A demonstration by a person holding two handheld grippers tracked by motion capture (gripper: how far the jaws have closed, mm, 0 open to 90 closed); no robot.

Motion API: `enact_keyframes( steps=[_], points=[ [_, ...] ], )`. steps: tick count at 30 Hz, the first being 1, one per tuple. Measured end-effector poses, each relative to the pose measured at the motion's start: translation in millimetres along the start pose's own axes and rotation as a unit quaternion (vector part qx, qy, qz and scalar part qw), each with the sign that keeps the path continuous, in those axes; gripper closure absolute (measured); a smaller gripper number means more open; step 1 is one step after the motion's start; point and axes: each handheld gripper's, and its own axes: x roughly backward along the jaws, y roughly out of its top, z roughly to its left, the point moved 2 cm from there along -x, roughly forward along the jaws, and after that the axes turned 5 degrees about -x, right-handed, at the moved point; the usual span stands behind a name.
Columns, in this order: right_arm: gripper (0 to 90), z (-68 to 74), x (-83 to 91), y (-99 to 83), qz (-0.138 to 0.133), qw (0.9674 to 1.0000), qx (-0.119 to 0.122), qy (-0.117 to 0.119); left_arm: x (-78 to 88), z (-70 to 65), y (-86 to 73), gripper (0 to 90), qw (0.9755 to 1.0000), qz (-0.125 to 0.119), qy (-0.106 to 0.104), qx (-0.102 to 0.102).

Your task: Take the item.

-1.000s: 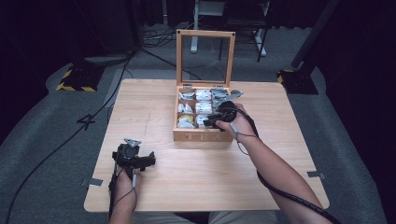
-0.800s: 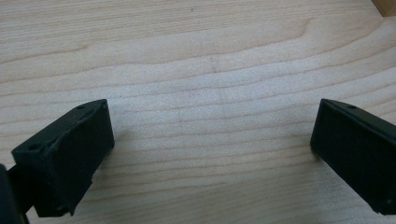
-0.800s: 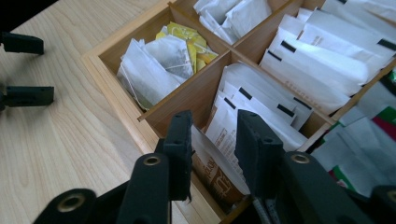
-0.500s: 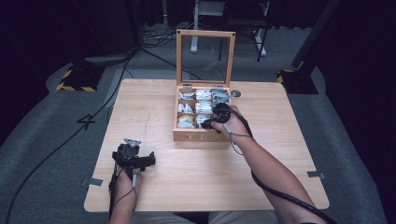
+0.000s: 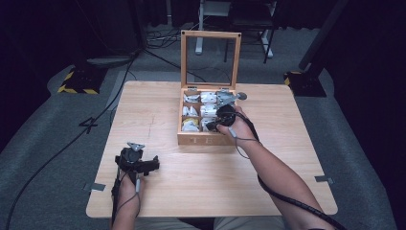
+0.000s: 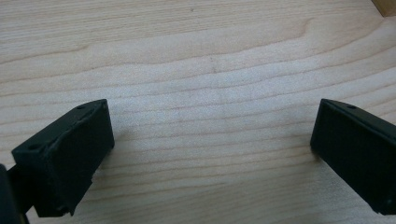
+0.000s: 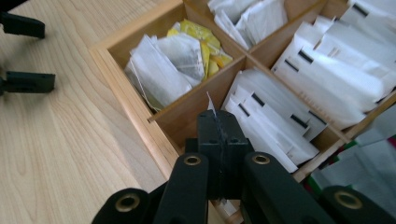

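Dark room, pale wood desk [image 5: 206, 191]. Right hand-held gripper [image 7: 218, 122] has just been closing; jaws now pinch the top edge of a white sachet [image 7: 211, 103] in the near compartment of the wooden box [image 5: 203, 139]. Grip looks made; lift-out is left. Dividers sit close both sides, so pull straight up. Left hand-held gripper [image 5: 152, 166] idles on bare desk, jaws wide apart.
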Motion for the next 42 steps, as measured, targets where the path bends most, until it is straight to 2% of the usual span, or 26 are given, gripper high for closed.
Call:
enact_keyframes(
  steps=[4,5,7,9,12,16,17,19,26,30,35,42],
  points=[
    [90.0,0.7,6.4,3.9,-0.014,0.9999,0.001,0.002,0.0,0.0,0.0,0.0,1.0000,0.000,0.000,0.000],
    [90.0,0.8,12.1,6.8,-0.029,0.9996,0.000,0.005,0.0,0.0,0.0,0.0,1.0000,0.000,0.000,0.000],
    [90.0,1.0,14.0,7.7,-0.035,0.9994,-0.002,0.006,0.0,0.0,0.0,0.0,1.0000,0.000,0.000,0.000],
    [90.0,1.3,22.0,10.6,-0.053,0.9985,-0.006,0.012,0.0,0.0,0.0,0.0,1.0000,0.000,0.000,0.000],
    [90.0,2.4,27.6,12.4,-0.065,0.9978,0.001,0.009,0.0,0.0,0.0,0.0,1.0000,0.000,0.000,0.000],
    [90.0,4.2,34.8,13.8,-0.080,0.9967,0.001,0.016,0.0,0.0,0.0,0.0,1.0000,0.000,0.000,0.000],
    [90.0,5.7,39.7,13.9,-0.092,0.9956,0.002,0.020,0.0,0.0,0.0,0.0,1.0000,0.000,0.000,0.000],
    [90.0,6.2,41.3,13.6,-0.094,0.9953,0.001,0.021,0.0,0.0,0.0,0.0,1.0000,0.000,0.000,0.000],
    [90.0,11.6,57.0,7.1,-0.125,0.9914,0.001,0.040,0.0,0.0,0.0,0.0,1.0000,0.000,0.000,0.000],
    [90.0,15.7,69.5,1.5,-0.146,0.9880,-0.002,0.049,0.0,-0.1,0.0,0.0,1.0000,0.000,0.000,0.000],
    [90.0,20.8,85.2,-6.2,-0.164,0.9853,0.006,0.048,0.0,-0.2,-0.1,0.0,1.0000,0.000,0.000,0.001],
    [90.0,22.9,107.9,-15.5,-0.181,0.9820,0.000,0.054,0.1,-0.4,-0.2,0.0,1.0000,0.000,0.001,0.002]
  ],
)
